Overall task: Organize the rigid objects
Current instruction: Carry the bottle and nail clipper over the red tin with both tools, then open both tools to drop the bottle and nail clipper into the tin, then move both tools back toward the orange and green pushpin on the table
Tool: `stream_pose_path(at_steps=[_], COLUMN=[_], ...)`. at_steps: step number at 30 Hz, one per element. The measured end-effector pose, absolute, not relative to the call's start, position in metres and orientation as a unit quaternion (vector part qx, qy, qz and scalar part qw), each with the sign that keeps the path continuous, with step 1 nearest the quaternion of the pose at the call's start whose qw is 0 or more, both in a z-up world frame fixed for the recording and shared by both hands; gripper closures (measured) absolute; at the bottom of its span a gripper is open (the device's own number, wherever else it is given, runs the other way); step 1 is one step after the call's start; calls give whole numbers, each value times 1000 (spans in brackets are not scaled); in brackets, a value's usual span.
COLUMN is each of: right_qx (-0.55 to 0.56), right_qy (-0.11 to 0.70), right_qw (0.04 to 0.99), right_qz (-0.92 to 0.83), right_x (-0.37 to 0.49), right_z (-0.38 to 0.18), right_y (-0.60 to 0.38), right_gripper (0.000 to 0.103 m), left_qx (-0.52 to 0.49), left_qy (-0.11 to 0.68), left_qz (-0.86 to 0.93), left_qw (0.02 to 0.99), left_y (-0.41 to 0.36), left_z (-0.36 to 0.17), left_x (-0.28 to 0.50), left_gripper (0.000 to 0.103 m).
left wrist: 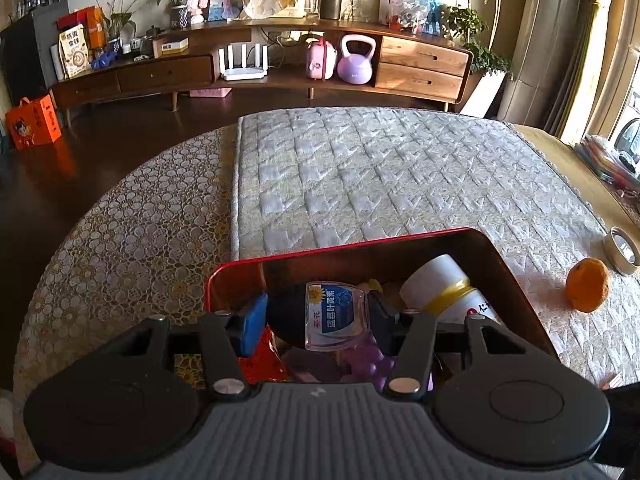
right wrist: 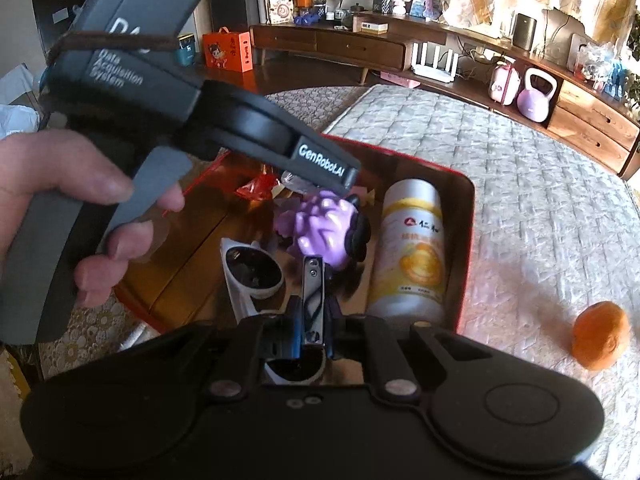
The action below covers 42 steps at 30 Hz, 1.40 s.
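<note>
A red metal box [left wrist: 344,250] [right wrist: 466,184] stands on the quilted mat. In it lie a white bottle with a yellow band [left wrist: 444,286] [right wrist: 416,248], a purple toy [right wrist: 324,220], white sunglasses [right wrist: 252,276] and red wrapping [right wrist: 258,186]. My left gripper [left wrist: 316,320] is over the box, shut on a small dark bottle with a blue and white label [left wrist: 334,316]. My right gripper [right wrist: 312,328] is over the box's near side, shut on a metal nail clipper [right wrist: 313,300]. The left gripper's body [right wrist: 224,128] shows in the right wrist view, held by a hand.
An orange [left wrist: 588,286] [right wrist: 600,340] lies on the mat right of the box. A round metal tin [left wrist: 622,250] sits further right. The quilted mat [left wrist: 400,168] covers a table with a lace cloth [left wrist: 132,220]. A wooden sideboard [left wrist: 260,68] stands behind.
</note>
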State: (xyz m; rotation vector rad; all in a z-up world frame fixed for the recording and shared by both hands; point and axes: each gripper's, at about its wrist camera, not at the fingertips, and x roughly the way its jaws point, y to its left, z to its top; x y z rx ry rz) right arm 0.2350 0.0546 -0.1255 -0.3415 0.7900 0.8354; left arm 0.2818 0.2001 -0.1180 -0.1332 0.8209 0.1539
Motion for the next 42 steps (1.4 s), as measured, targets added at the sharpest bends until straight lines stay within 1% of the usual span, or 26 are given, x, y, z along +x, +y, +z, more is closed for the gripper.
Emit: stream_pose_path(at_steps=[6, 11, 16, 20, 25, 29, 31, 42], right_qx=[-155, -137, -121, -110, -96, -82, -78, -59], right_qy=[370, 370, 374, 373, 369, 362, 358, 337], right_qw=[828, 830, 828, 831, 836, 841, 844, 856], right_qz=[391, 394, 399, 398, 395, 393, 392, 389], right_x=[235, 233, 231, 228, 224, 220, 217, 204], right_z=[-124, -116, -110, -104, -94, -85, -81, -57], right_y=[52, 46, 39, 31, 21, 10, 5, -32], right_gripper=[83, 81, 71, 66, 61, 49, 48, 32], left_qx=[-60, -62, -64, -66, -78, -75, -72, -64], left_qy=[402, 405, 407, 397, 382, 376, 374, 355], left_qz=[77, 80, 90, 92, 95, 93, 93, 78], left_qw=[910, 909, 907, 911, 916, 919, 920, 930], left_y=[198, 196, 195, 195, 195, 190, 187, 166], left_z=[-123, -123, -119, -110, -95, -84, -79, -51], left_x=[285, 286, 284, 278, 268, 258, 252, 218], left_gripper=[50, 50, 49, 39, 39, 39, 39, 39])
